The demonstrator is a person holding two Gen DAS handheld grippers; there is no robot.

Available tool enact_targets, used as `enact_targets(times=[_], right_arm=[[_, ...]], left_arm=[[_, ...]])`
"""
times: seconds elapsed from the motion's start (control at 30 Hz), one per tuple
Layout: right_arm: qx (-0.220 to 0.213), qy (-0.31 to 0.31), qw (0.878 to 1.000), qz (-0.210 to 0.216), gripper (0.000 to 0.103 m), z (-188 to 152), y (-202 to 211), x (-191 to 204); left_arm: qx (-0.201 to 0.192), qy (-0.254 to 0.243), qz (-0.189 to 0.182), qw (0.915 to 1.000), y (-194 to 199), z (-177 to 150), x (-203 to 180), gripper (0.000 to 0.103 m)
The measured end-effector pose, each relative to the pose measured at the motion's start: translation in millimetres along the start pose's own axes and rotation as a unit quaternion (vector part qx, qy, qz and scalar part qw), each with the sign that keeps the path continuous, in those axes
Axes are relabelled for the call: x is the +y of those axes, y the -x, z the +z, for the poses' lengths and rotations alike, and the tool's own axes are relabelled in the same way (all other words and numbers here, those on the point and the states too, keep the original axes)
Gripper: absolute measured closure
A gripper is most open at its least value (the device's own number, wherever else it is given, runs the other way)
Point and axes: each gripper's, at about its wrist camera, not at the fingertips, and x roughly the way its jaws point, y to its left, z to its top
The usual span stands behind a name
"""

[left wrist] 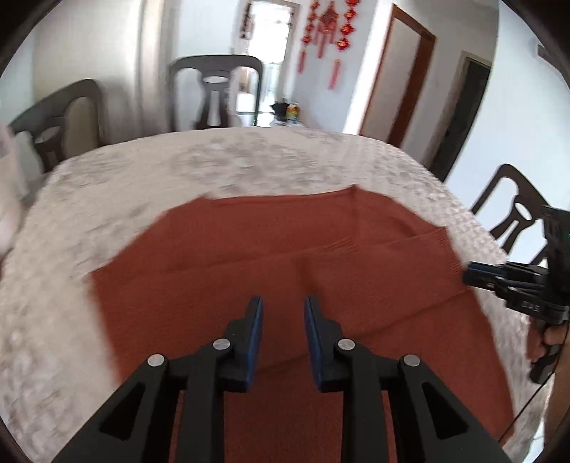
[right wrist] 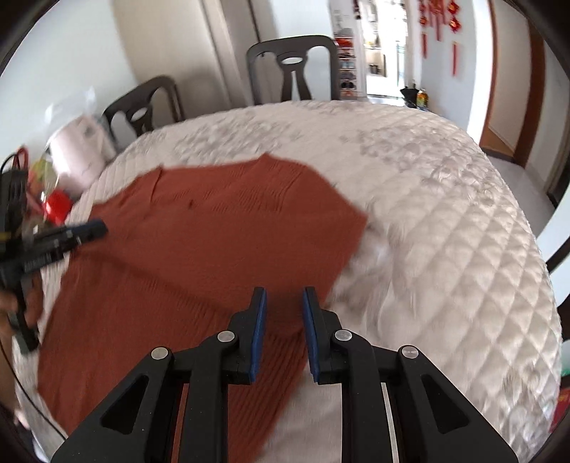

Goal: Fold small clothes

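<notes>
The rust-red knit top (left wrist: 270, 249) lies spread on the quilted white table cover (left wrist: 142, 185), with a sleeve already laid across the body, its ribbed cuff (left wrist: 438, 238) toward the right edge. It looks soft and limp, a light knit that should drape and slide on the quilt instead of holding a crease, so I'd pinch a hem corner or the ribbed edge, where the fabric is thickest. The left gripper (left wrist: 283, 310) hovers over the middle of the top, jaws parted a little, nothing between them. The right gripper (right wrist: 284, 301) hangs above the top's near right edge, also slightly parted and empty. Dark dining chairs (right wrist: 292, 67) ring the table, and red hanging ornaments (left wrist: 327, 32) decorate the far wall.
</notes>
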Motion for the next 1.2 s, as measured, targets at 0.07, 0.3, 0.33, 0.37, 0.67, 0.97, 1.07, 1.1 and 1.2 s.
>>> enact_targets(times=[0.07,0.3,0.33,0.37,0.67,0.97,1.07,1.1,1.2], right_arm=[[-0.001,0.007,1.0,-0.005,0.083,-3,-2,-2],[-0.011,-0.004,1.0,0.006,0.083,0,7,3],[-0.005,-0.002,1.0,0.004,0.083,-1,5,4],[0.002,0.001,1.0,0.001,0.083,-3,1,5],[-0.004,-0.016,1.0,0.018,0.081,-10,20,3],[-0.016,-0.014,0.998,0.054,0.057,-24,52,15],[-0.013,-0.016,0.998,0.061,0.057,-35,57,19],[-0.01,-0.02,0.998,0.065,0.057,-40,58,19],[-0.004,-0.035,0.996,0.078,0.057,-57,60,20]], left_arm=[[0.002,0.009,0.031,0.9995,6,-9,18,0.077],[-0.008,0.05,0.038,0.998,23,-27,49,0.077],[-0.013,0.048,0.042,0.9979,24,-28,49,0.077],[-0.013,0.046,0.046,0.9978,23,-30,50,0.076],[-0.011,0.045,0.046,0.9979,34,-38,48,0.074],[-0.031,0.043,0.052,0.9972,68,-59,39,0.065],[-0.034,0.045,0.051,0.9971,76,-69,36,0.064],[-0.034,0.047,0.05,0.9971,79,-74,34,0.063],[-0.033,0.054,0.039,0.9972,87,-88,30,0.063]])
